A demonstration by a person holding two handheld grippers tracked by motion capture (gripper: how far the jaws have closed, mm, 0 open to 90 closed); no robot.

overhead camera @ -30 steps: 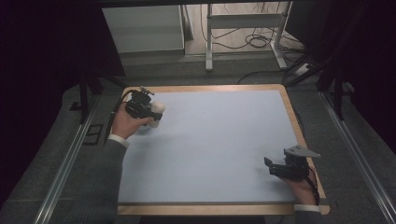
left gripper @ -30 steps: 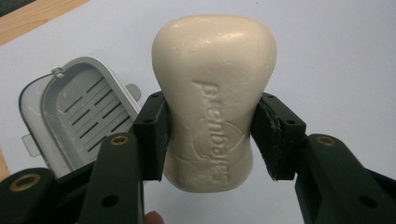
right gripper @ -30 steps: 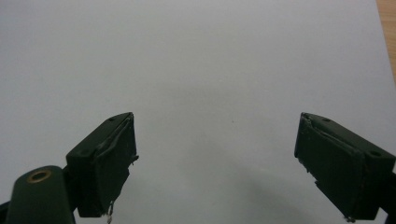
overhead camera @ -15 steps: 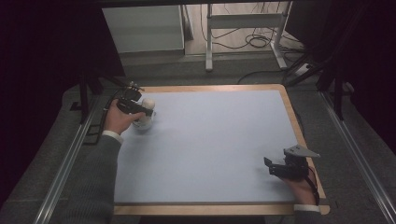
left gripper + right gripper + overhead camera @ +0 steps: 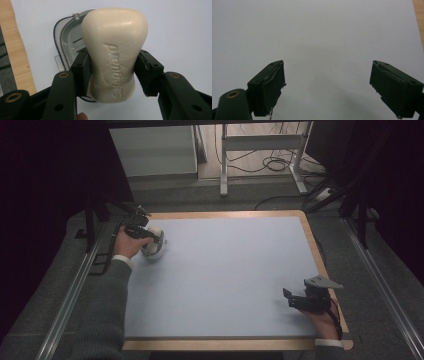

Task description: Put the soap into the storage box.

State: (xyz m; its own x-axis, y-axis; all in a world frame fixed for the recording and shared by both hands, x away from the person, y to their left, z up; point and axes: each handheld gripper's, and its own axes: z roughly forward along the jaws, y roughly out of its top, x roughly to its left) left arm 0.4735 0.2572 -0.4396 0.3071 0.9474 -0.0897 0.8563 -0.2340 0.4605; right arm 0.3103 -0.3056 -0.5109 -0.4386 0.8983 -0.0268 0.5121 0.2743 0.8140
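A cream bar of soap (image 5: 113,52) with raised lettering sits clamped between both pads of my left gripper (image 5: 112,70). Right under it lies a clear soap dish (image 5: 68,47) on the pale blue mat, partly hidden by the bar. In the high view the left gripper (image 5: 150,238) holds the soap bar (image 5: 156,233) over the soap dish (image 5: 154,251) near the mat's far left corner. My right gripper (image 5: 292,300) rests at the near right of the mat, and in the right gripper view it (image 5: 327,85) stands wide open over bare mat.
The pale blue mat (image 5: 230,275) covers a wooden-rimmed board (image 5: 320,255). A wood edge (image 5: 15,50) runs just left of the dish. Metal rails flank the table on both sides, and desk legs and cables lie on the floor beyond.
My left hand has carried the soap leftward and down toward the far left corner of the mat, over the dish. The right hand has stayed put.
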